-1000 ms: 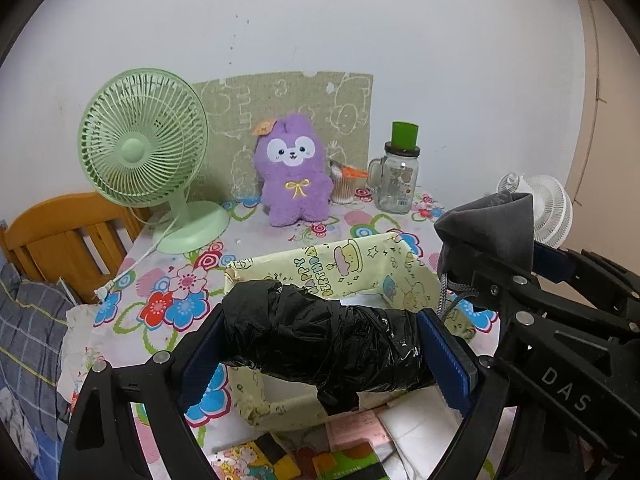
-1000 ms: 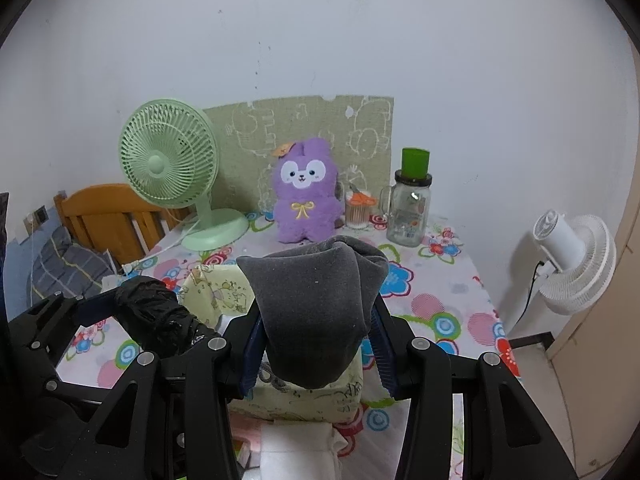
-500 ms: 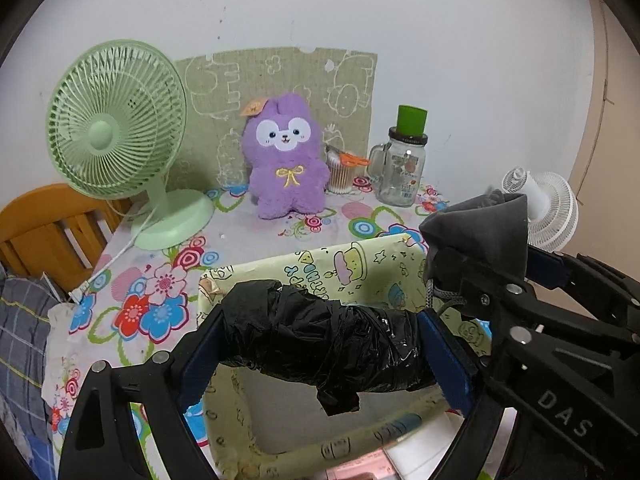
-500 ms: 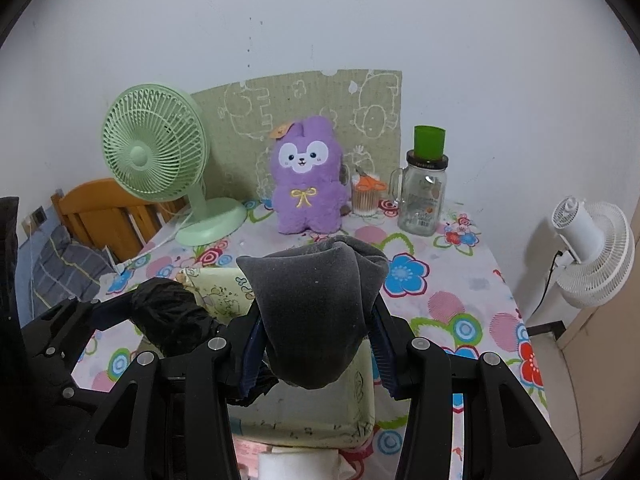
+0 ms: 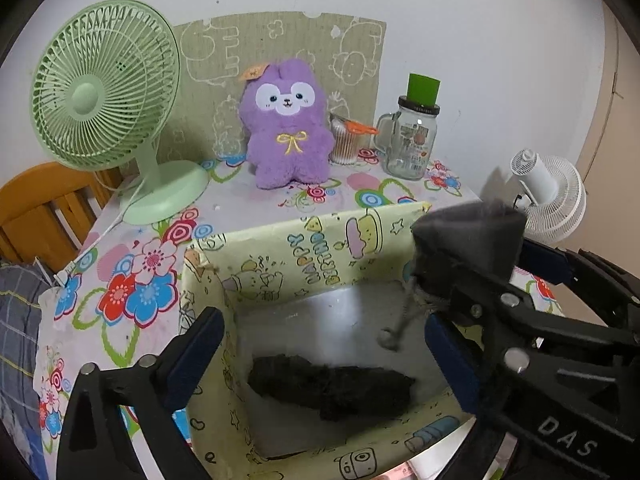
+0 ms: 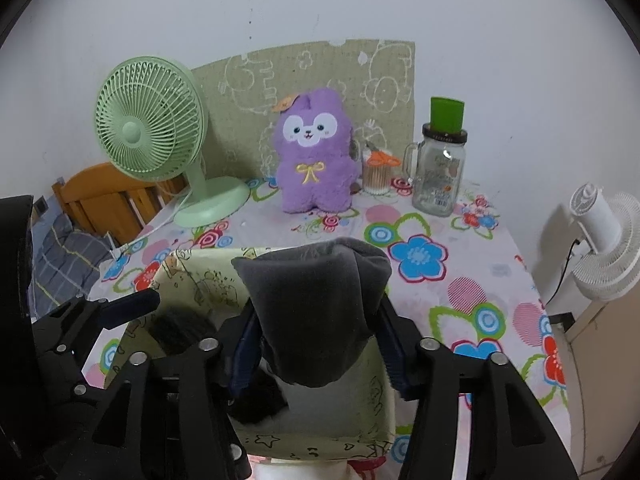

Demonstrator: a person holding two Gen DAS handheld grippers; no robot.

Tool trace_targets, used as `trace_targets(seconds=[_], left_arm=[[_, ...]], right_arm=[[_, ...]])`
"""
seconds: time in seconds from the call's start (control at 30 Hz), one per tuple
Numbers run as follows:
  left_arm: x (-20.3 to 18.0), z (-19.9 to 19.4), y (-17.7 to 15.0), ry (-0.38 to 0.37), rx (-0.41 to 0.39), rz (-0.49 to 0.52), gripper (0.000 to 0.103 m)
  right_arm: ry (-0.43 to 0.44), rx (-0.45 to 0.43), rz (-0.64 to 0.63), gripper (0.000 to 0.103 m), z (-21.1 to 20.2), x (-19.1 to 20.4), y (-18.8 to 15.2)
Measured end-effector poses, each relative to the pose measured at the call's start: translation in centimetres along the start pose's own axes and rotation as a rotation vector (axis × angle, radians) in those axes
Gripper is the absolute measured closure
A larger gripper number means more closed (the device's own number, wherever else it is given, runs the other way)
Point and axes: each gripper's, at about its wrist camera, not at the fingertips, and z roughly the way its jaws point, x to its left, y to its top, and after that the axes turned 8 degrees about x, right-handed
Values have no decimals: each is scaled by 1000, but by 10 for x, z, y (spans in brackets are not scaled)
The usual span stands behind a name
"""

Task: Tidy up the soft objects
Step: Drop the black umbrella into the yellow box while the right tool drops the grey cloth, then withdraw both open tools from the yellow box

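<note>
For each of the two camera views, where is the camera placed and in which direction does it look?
Left wrist: on the left gripper, looking forward and down into the yellow box where the black bundle lies; its open fingers show, with the right gripper alongside.
Right wrist: on the right gripper, looking over the grey cloth between its fingers.
Shared: box, purple plush, green fan, glass jar.

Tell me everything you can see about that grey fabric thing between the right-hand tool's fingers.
The grey cloth looks like soft, thick fleece, bunched into a folded lump with a rounded top and a loose lower edge. It sits between the right gripper fingers, whose jaws have just been opening, above the yellow cartoon-print box. In the left wrist view a drawstring with a small toggle dangles from it into the box.
</note>
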Motion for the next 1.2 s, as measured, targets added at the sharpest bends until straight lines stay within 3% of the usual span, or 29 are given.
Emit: trace_targets(seconds=[0.4,0.6,1.2], left_arm=[[1,-4,-9,3,8,7,0],[0,-12,-18,21,0,18,0],[-12,-49,-41,16,-57,48,0]], right_arm=[[-24,19,3,23,4,0,-8],[-64,3,-37,20,-6,5,-13],[-78,-52,-46,5,-42,8,-32]])
